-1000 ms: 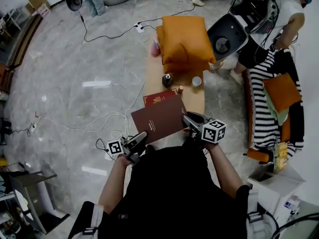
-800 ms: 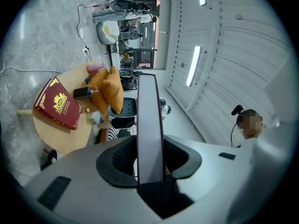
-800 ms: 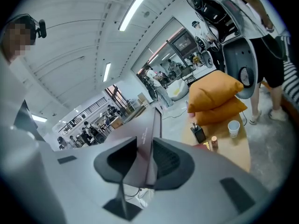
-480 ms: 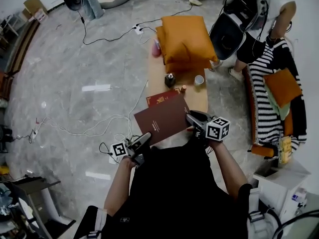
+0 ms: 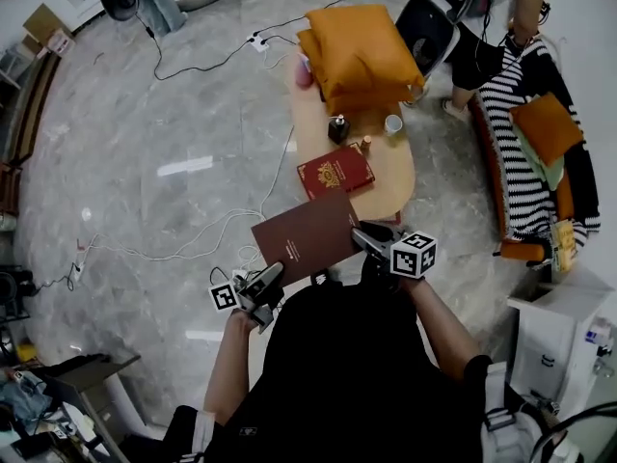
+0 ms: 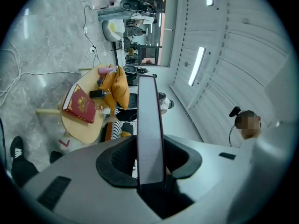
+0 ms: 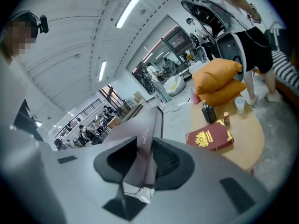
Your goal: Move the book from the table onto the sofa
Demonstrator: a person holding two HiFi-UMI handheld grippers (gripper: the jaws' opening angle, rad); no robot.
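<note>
grips the brown book point(image 5: 308, 239) near the desk point(image 5: 388, 179), fingers of left gripper point(image 5: 273, 276) and right gripper point(image 5: 362, 238) clamped on its edges.

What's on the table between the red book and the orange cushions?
In the head view, a dark pump bottle, a small brown jar and a white cup stand there.

I'm standing on a shiny grey marble floor point(image 5: 125, 133) with white cables point(image 5: 193, 239) snaking all over it. Low oval wooden table point(image 5: 393, 174) ahead of me, striped sofa point(image 5: 521, 196) on the right, white cabinet point(image 5: 559, 326) near its end. Long strip lights point(image 6: 197, 65) on a white panelled ceiling.
</note>
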